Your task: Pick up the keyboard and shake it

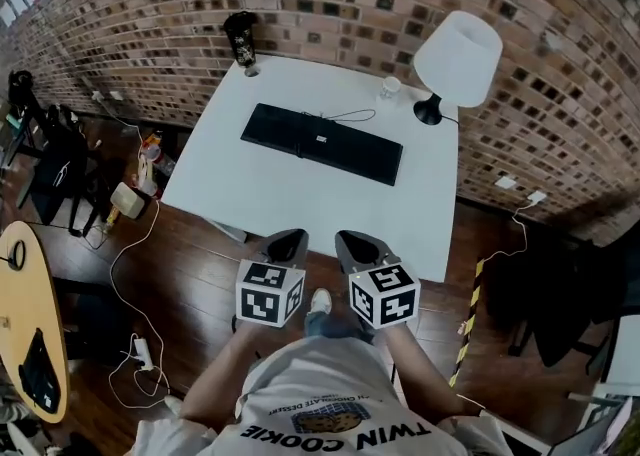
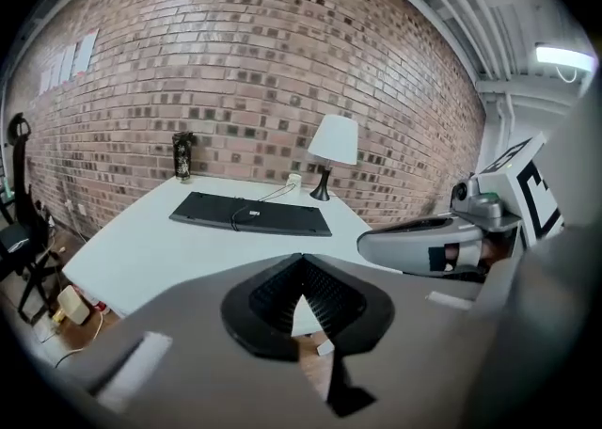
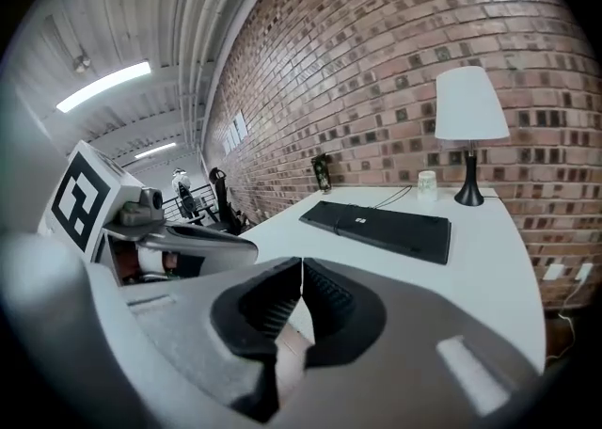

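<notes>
The person's white T-shirt (image 1: 300, 389), nearest the camera, reads "TWIN COOKIE" in dark capitals, upside down; smaller print beside it is blurred. The white label (image 1: 322, 140) on the keyboard (image 1: 360, 154) is too small to read.

The person is holding the left hand-held gripper (image 1: 285, 242) and the right hand-held gripper (image 1: 357, 244) side by side and near each other, both pointing toward the far side. Each one's jaws are pressing together with nothing between them. The left forearm (image 1: 215, 384) and the right forearm (image 1: 420, 374) are reaching forward from the torso, bare and angling slightly inward toward each other.
</notes>
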Motion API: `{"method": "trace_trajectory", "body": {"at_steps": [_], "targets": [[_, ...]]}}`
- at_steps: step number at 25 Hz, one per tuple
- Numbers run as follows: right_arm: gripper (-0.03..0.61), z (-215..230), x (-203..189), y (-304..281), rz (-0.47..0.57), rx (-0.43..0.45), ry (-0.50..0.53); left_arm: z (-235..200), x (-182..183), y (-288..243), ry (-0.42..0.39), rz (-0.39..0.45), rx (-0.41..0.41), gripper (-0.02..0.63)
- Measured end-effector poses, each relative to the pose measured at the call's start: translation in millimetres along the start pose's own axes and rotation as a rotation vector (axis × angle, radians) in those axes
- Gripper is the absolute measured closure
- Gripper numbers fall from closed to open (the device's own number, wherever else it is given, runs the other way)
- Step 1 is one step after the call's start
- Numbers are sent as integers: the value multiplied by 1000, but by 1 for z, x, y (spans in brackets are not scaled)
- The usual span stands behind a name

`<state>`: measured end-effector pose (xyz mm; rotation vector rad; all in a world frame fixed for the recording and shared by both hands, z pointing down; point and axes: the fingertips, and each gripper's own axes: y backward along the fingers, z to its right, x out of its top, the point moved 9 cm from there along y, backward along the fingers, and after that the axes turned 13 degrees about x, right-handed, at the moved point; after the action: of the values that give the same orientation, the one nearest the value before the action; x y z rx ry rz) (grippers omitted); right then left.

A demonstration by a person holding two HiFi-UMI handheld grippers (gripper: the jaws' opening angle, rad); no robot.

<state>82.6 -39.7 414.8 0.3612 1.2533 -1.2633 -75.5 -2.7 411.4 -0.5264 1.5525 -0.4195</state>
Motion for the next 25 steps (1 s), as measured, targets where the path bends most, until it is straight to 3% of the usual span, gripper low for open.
{"method": "trace_trajectory", "body": {"at_steps": [8,13,17,21,25], "targets": [[575,72,32,-24,37,-55,-76,-36,37,-65,5,-17,0,606],[575,105,45,-29,83,-58,-104,-52,54,-104,-58,-37,-22,606],[572,141,50,-33,91,-113,-132,-76,74,-138,-97,-34,-23,606],[561,183,51,-38,89,-150,-240,-105,95,-171,-137,-40,-33,606],[525,220,51,-45,77,-162,-337,-141,108,-206,-108,-73,-85,600]]}}
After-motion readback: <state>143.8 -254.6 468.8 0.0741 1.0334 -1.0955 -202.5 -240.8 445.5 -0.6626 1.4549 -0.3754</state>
